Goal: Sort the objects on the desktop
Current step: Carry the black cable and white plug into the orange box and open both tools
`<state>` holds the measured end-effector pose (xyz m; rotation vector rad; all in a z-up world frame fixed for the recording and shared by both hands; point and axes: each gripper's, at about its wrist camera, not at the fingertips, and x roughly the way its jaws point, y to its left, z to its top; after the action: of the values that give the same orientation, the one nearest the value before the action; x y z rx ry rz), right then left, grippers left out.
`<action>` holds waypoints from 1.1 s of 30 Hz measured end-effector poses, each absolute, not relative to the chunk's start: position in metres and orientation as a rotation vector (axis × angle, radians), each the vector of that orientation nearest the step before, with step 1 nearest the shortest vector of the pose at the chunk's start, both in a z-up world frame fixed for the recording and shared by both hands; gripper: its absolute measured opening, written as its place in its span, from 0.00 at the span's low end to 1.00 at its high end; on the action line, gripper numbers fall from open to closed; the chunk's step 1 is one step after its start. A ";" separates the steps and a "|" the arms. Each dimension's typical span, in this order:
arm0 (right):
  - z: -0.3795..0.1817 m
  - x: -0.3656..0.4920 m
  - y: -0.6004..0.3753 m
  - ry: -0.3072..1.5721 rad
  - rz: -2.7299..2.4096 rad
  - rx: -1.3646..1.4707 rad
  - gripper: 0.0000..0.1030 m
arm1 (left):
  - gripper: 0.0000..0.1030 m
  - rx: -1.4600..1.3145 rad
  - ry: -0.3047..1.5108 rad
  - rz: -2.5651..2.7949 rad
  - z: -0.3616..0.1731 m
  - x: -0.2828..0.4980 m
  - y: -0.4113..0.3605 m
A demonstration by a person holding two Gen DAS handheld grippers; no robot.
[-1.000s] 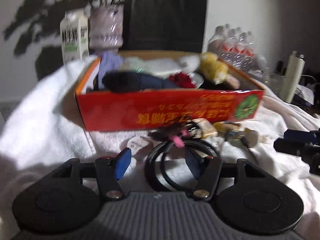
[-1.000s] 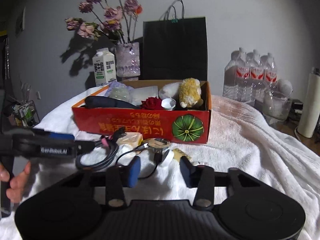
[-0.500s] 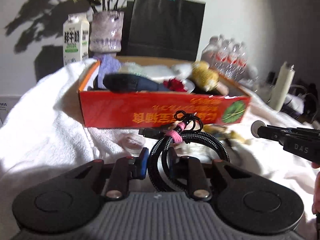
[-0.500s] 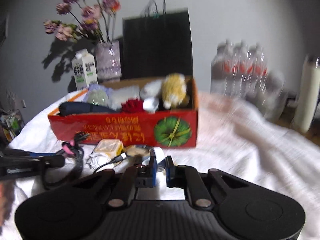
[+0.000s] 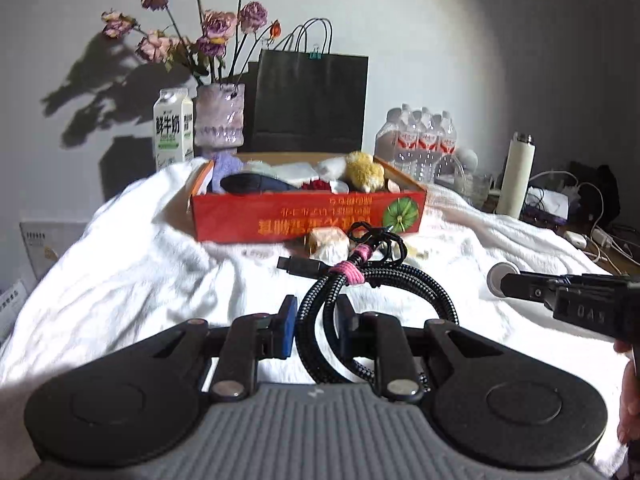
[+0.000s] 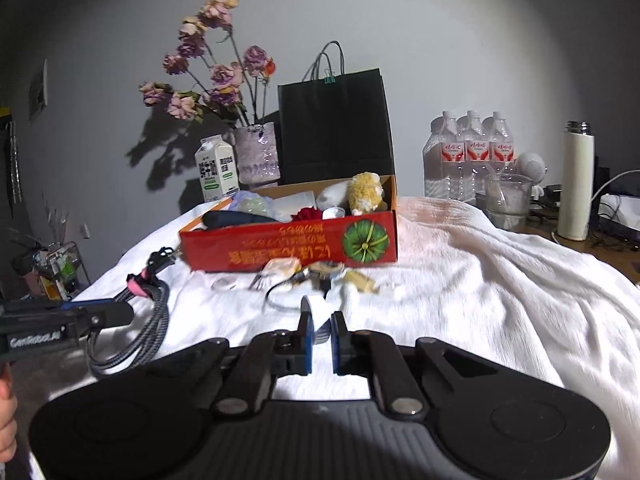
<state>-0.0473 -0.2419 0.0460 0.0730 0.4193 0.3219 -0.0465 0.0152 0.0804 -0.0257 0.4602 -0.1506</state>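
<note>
Looking over the white blanket [image 5: 120,280] on the counter, you see the red box [image 5: 304,220] farther ahead of both claws than a second ago: you have drawn back with your catches. Your left claw [image 5: 316,328], spread a moment earlier, is pressed onto the black braided cable [image 5: 360,280], whose coil arches forward from the pads. Your right claw [image 6: 320,332] has closed too, pinching a small pale disc [image 5: 498,278]. Both look ready for the box. Loose wrapped bits [image 5: 326,242] lie just before its front wall, well ahead of the claws; carry over them.
</note>
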 end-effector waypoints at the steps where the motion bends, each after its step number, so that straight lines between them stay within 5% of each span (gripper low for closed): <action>1: 0.045 -0.054 -0.239 0.415 0.321 0.064 0.07 | 0.20 -0.032 0.466 -0.158 0.080 -0.050 0.015; 12: 0.066 -0.060 -0.244 0.376 0.351 0.081 0.07 | 0.20 -0.026 0.423 -0.206 0.095 -0.052 0.009; 19: 0.126 0.039 -0.261 0.351 0.425 0.140 0.07 | 0.20 0.049 0.388 -0.289 0.151 0.065 0.005; 27: 0.135 0.243 -0.241 0.675 0.377 0.218 0.07 | 0.20 0.120 0.613 -0.260 0.133 0.245 -0.028; 33: 0.099 0.308 -0.210 0.846 0.289 0.086 0.09 | 0.26 0.175 0.667 -0.213 0.097 0.298 -0.039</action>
<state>0.3079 -0.2102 0.0991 0.0862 0.8463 0.2893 0.2977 -0.0389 0.0965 0.1748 0.6667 -0.2129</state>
